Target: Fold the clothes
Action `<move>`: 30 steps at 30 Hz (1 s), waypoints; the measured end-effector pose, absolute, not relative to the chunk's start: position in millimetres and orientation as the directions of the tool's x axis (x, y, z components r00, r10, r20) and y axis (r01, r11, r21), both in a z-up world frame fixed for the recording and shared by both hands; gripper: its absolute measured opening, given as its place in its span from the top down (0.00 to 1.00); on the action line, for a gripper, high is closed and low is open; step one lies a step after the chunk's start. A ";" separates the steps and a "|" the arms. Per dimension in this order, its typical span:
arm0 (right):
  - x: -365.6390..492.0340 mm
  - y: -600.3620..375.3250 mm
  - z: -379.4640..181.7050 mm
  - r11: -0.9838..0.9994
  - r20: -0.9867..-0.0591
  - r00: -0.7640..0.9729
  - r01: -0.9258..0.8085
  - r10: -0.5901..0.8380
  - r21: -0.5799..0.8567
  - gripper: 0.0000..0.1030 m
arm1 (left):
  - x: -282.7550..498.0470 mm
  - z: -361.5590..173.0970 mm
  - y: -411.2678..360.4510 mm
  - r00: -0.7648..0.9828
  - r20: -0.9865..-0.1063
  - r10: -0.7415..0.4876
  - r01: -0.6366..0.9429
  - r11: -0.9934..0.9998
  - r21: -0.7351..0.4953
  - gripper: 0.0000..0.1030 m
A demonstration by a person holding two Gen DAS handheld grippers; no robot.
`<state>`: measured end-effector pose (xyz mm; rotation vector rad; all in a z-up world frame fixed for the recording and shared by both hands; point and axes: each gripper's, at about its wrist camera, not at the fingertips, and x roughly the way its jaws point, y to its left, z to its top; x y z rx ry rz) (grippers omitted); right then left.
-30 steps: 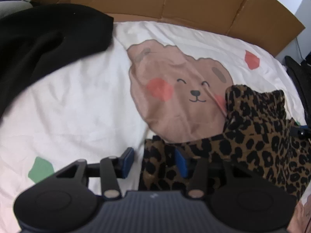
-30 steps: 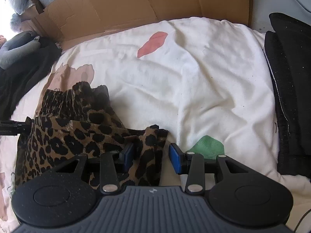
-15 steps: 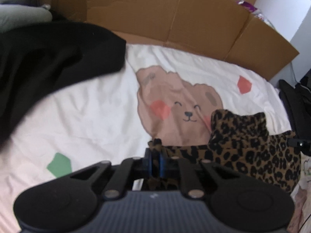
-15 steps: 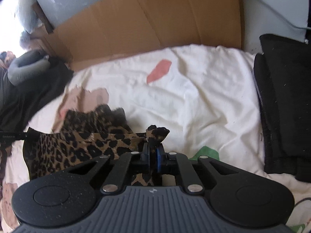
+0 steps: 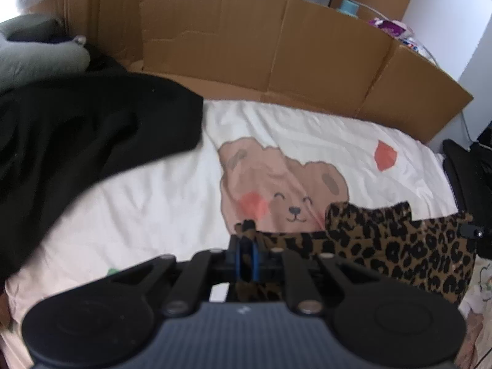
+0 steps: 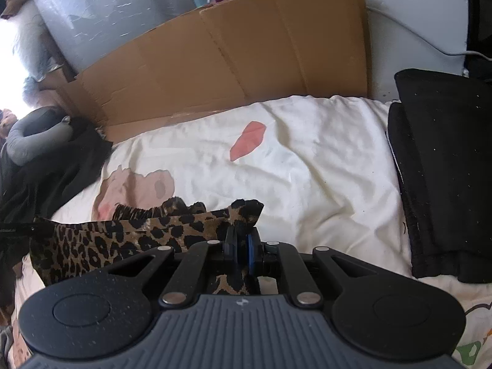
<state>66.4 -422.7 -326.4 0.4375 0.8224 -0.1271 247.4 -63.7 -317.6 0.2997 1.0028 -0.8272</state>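
**Two grippers holding opposite corners of a leopard-print garment above a bed**

The left gripper (image 5: 245, 256) is clenched on one corner of the leopard-print garment (image 5: 399, 246); a tuft of the cloth pokes out past its blue pads (image 5: 253, 258). The right gripper (image 6: 241, 253) is likewise clamped on the opposite corner, which stands up in a peak just beyond its closed jaws. Between the two grips the upper edge of the garment runs nearly taut, and the rest hangs and bunches below it, over the lower part of the bedsheet (image 5: 153, 203) near the printed bear (image 5: 286, 190). Whether the lowest part of the cloth touches the sheet cannot be told.

Holding two corners at once lets the fabric's own weight pull it flat, which probably serves to straighten the piece before a fold is laid. The grips sit at the very tips, so the cloth is free to drape along its full width.

A black garment (image 5: 77, 141) lies heaped on the left part of the bed, and a folded black stack (image 6: 446, 169) rests at the right edge, well apart from the work area. A cardboard sheet (image 5: 276, 49) stands along the far side of the bed.

The fold itself appears not yet begun.
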 end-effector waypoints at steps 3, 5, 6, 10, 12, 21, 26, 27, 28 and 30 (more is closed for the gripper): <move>71.4 -422.2 -323.6 0.907 -0.735 0.676 0.278 0.051 0.318 0.95 | 250.0 -313.6 -66.4 0.282 -0.834 -0.474 0.725 0.675 -0.139 0.92; 73.4 -422.8 -319.5 0.907 -0.734 0.677 0.277 0.050 0.317 0.95 | 251.4 -309.3 -68.0 0.288 -0.832 -0.475 0.722 0.678 -0.138 0.92; 73.6 -422.9 -317.6 0.907 -0.734 0.677 0.277 0.049 0.317 0.95 | 251.9 -306.8 -69.1 0.290 -0.830 -0.476 0.721 0.679 -0.137 0.92; 72.8 -423.8 -310.6 0.905 -0.734 0.677 0.282 0.046 0.317 0.95 | 252.7 -294.4 -73.3 0.297 -0.821 -0.487 0.725 0.675 -0.139 0.92; 74.0 -425.6 -309.0 0.903 -0.735 0.677 0.287 0.045 0.319 0.95 | 253.4 -289.1 -76.1 0.298 -0.818 -0.492 0.724 0.675 -0.142 0.92; 86.5 -428.5 -328.6 0.905 -0.752 0.657 0.290 0.049 0.312 0.95 | 262.3 -311.2 -91.3 0.305 -0.825 -0.475 0.757 0.647 -0.093 0.92; 98.6 -429.4 -333.5 0.914 -0.757 0.652 0.274 0.052 0.298 0.95 | 273.2 -326.3 -96.7 0.303 -0.832 -0.465 0.748 0.657 -0.094 0.92; 101.4 -430.7 -337.1 0.912 -0.764 0.643 0.279 0.053 0.299 0.95 | 276.1 -330.6 -98.0 0.295 -0.837 -0.460 0.746 0.659 -0.100 0.92; 103.9 -432.3 -341.4 0.910 -0.769 0.636 0.284 0.056 0.302 0.95 | 279.8 -336.4 -100.0 0.286 -0.844 -0.454 0.744 0.660 -0.103 0.92; 108.7 -433.9 -349.2 0.912 -0.778 0.626 0.284 0.058 0.296 0.95 | 285.0 -345.2 -103.4 0.276 -0.851 -0.447 0.744 0.660 -0.106 0.92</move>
